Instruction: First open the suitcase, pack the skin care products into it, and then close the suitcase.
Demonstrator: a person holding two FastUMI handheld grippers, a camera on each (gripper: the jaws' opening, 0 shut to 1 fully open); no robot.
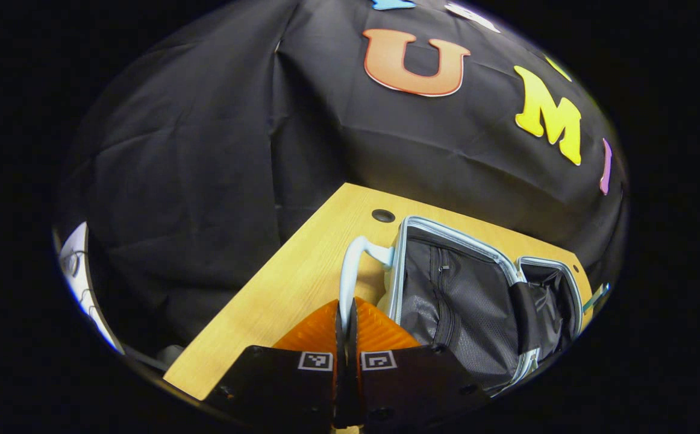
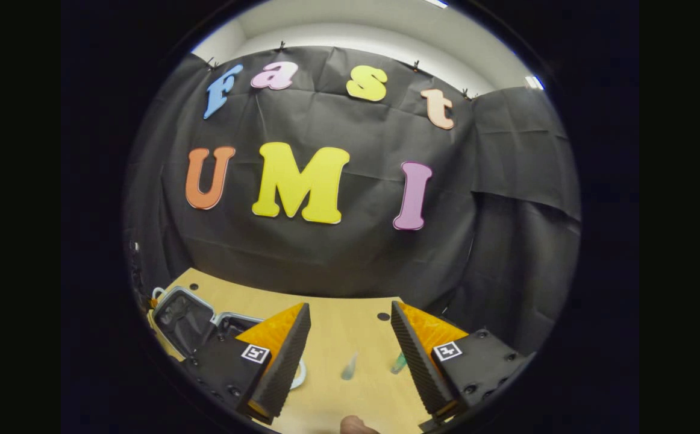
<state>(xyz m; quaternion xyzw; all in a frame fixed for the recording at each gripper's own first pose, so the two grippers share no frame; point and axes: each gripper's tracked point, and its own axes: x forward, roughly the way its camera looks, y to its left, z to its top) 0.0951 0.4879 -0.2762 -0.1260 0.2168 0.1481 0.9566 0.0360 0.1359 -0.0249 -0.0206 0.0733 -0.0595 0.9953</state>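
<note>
A light-rimmed suitcase (image 1: pixel 458 289) lies open on the wooden table (image 1: pixel 302 271), showing its black zipped lining; its second half (image 1: pixel 552 295) spreads to the right. My left gripper (image 1: pixel 346 313) is shut on the suitcase's pale curved handle (image 1: pixel 356 253), which runs between both fingers. In the right gripper view the open suitcase (image 2: pixel 184 316) sits at the far left of the table. My right gripper (image 2: pixel 350 307) hangs open above the table with nothing between its fingers. Two small skin care tubes (image 2: pixel 349 366) (image 2: pixel 399 361) lie blurred on the wood below it.
A round cable hole (image 1: pixel 383 215) marks the table's far edge near the booth wall. A pale ring-shaped item (image 2: pixel 299 374) peeks out behind my right gripper's left finger. A rounded object (image 2: pixel 356 425) pokes in at the bottom edge; I cannot tell what it is.
</note>
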